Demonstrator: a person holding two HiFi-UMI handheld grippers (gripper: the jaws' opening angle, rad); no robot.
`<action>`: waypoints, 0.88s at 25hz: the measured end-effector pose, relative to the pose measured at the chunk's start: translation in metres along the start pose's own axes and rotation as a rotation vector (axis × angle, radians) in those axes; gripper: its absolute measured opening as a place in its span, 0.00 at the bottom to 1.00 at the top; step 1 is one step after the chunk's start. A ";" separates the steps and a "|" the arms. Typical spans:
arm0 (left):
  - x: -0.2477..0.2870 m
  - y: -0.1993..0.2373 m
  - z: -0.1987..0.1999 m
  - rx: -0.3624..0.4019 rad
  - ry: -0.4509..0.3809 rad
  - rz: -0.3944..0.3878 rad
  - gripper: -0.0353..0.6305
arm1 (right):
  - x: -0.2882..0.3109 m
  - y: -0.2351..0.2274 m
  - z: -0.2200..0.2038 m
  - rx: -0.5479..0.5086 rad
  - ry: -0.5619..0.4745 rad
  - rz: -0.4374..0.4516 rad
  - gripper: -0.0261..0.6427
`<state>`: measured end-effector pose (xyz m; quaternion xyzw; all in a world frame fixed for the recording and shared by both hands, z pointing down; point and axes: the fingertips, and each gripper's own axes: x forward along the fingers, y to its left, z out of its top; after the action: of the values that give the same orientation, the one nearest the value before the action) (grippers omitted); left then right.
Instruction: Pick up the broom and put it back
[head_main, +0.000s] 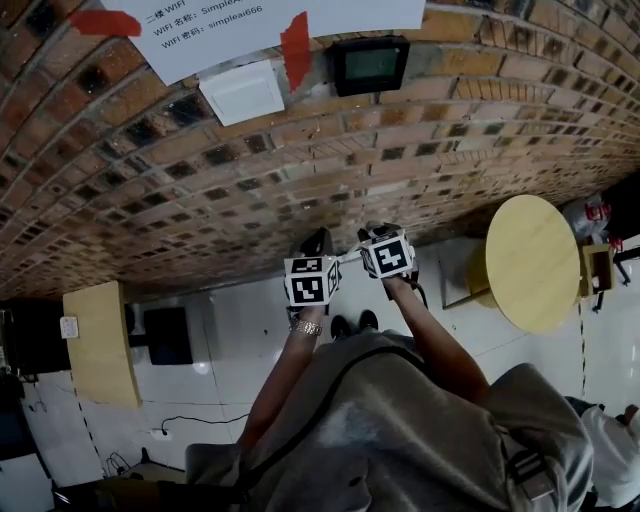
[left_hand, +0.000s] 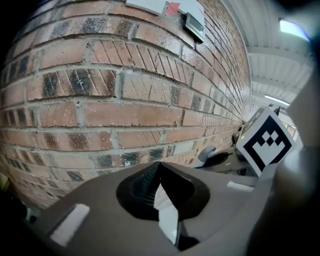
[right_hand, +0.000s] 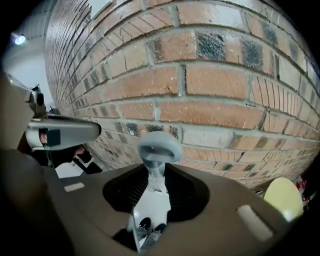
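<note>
1. Left gripper: my fingers are pressed together at the tips, with nothing pinched. The brick wall stands close ahead of them.
2. Right gripper: just right of my left fingers. Its fingers are pinching the broom by its white shaft.
3. Broom: its long axis is upright and runs through my right fingers. The grey rounded cap points up, just above the fingertips and near the wall. The shaft drops below them toward my shoes.
</note>
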<state>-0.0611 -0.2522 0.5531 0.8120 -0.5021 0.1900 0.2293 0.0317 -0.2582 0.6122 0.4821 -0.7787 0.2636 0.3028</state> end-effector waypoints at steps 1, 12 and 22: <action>0.001 -0.002 0.002 -0.012 -0.008 -0.001 0.05 | -0.003 0.001 0.006 0.002 -0.006 0.005 0.19; 0.014 -0.012 0.003 -0.024 0.014 -0.022 0.05 | -0.002 0.016 0.012 -0.019 0.026 0.070 0.19; -0.006 0.008 -0.010 -0.071 0.015 0.044 0.05 | 0.101 -0.005 -0.102 0.046 0.333 0.078 0.19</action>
<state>-0.0717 -0.2458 0.5593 0.7906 -0.5245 0.1829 0.2575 0.0231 -0.2487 0.7552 0.4079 -0.7297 0.3691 0.4061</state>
